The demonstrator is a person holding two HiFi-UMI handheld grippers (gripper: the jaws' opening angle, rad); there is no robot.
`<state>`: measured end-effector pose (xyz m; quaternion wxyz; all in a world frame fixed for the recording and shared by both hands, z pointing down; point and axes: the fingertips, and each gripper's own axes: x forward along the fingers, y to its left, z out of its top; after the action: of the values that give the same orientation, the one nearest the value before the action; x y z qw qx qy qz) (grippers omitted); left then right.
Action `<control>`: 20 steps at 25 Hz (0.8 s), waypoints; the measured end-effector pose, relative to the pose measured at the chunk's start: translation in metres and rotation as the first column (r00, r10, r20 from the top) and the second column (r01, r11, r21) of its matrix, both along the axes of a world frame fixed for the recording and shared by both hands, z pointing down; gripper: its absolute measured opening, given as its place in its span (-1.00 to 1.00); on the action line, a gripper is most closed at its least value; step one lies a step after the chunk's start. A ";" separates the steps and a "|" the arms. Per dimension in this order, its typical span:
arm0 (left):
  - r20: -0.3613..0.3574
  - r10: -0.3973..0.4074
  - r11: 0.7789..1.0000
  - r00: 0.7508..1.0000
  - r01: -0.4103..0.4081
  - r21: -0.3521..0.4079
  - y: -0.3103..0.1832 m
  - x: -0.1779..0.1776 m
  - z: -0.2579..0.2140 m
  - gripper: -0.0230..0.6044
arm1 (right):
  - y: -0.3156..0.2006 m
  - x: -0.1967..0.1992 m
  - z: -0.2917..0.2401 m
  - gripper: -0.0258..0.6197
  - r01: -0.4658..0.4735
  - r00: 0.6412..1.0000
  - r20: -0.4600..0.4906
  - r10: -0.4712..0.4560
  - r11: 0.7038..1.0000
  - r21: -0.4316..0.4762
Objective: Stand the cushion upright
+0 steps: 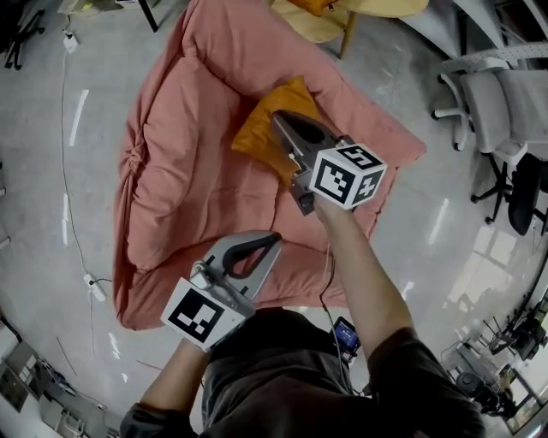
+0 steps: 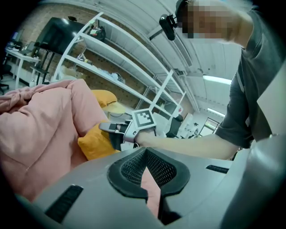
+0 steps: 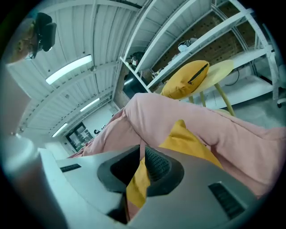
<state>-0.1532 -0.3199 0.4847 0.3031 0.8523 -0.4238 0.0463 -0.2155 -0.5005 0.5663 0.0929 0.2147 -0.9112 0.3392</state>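
An orange cushion (image 1: 257,137) lies tilted in the hollow of a big pink beanbag (image 1: 188,171) on the floor. My right gripper (image 1: 281,120) reaches over the cushion's upper edge, its jaws shut with nothing seen pinched at the tips. In the right gripper view the tips (image 3: 142,147) meet against the pink fabric, with the cushion (image 3: 187,138) just beyond and below them. My left gripper (image 1: 276,238) hovers over the beanbag's near edge, shut and empty. The left gripper view shows its closed jaws (image 2: 145,151), and further off the right gripper (image 2: 105,127) at the cushion's (image 2: 96,143) top.
A second yellow cushion (image 3: 185,79) rests on a pale yellow stool (image 1: 342,17) behind the beanbag. Office chairs (image 1: 497,94) stand at the right. A cable (image 1: 73,171) runs along the floor at the left. White shelving (image 2: 134,80) fills the far wall.
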 end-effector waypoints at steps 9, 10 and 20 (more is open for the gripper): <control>0.031 0.012 0.999 0.999 -0.014 0.050 0.002 0.015 -0.012 -0.89 | 0.048 0.072 -0.057 -0.83 0.006 0.998 -0.070 0.004 0.991 0.133; 0.037 0.013 0.998 0.999 -0.015 0.058 0.004 0.017 -0.016 -0.89 | 0.056 0.081 -0.064 -0.83 0.013 0.996 -0.088 0.001 0.989 0.149; 0.099 -0.037 0.992 0.994 0.025 0.121 0.013 0.016 -0.054 -0.89 | 0.124 0.131 -0.106 -0.83 0.089 0.966 -0.257 -0.014 0.956 0.279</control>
<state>-0.1376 -0.3071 0.4308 0.2305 0.8587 -0.4539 0.0590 -0.0841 -0.3762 0.4599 0.1843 0.2433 -0.9370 0.1701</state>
